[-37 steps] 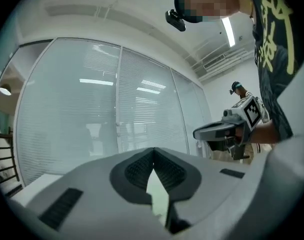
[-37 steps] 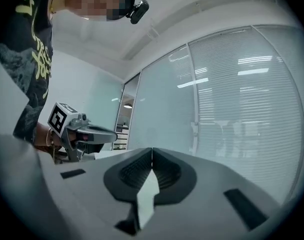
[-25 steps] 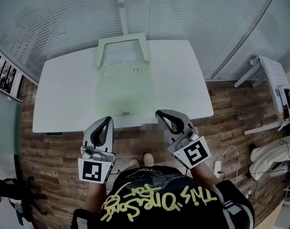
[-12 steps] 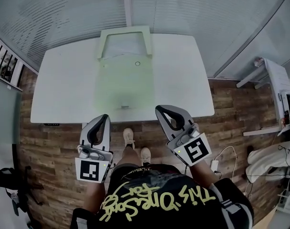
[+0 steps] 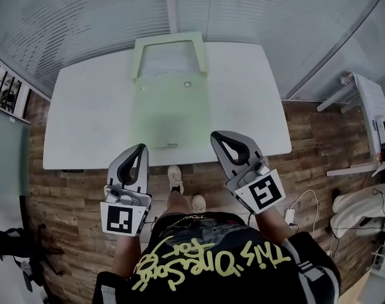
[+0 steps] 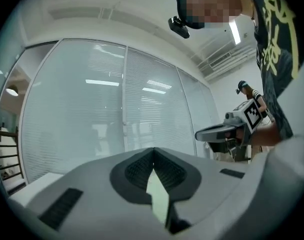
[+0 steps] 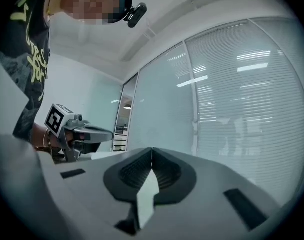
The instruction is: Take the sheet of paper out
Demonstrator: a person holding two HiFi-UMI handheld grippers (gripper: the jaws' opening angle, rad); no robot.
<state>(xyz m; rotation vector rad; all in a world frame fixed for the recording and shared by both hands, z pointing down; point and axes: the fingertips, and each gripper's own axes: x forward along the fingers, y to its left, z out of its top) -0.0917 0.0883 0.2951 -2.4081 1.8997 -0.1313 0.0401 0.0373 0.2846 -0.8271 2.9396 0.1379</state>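
Note:
A pale green document folder (image 5: 167, 109) lies flat in the middle of the white table (image 5: 85, 119). Its flap is folded open at the far edge, and a white sheet of paper (image 5: 168, 59) shows in the mouth. A round snap (image 5: 187, 84) sits below the flap. My left gripper (image 5: 142, 148) is shut and empty, just short of the table's front edge, left of the folder. My right gripper (image 5: 215, 135) is also shut and empty, at the front edge to the folder's right. Each gripper view shows its own pads meeting, the left gripper (image 6: 153, 150) and the right gripper (image 7: 152, 150), with the other gripper beside it.
A glass wall with blinds (image 5: 104, 11) runs behind the table. Wooden floor (image 5: 72, 195) lies under my grippers, with the person's feet (image 5: 175, 177) between them. A white rack (image 5: 370, 106) stands at the right, framed pictures (image 5: 6, 90) at the left, a cable and power strip (image 5: 289, 215) on the floor.
Both grippers have edged forward toward the table's front edge and stay shut. The person's feet have come into view below them. The folder has not moved.

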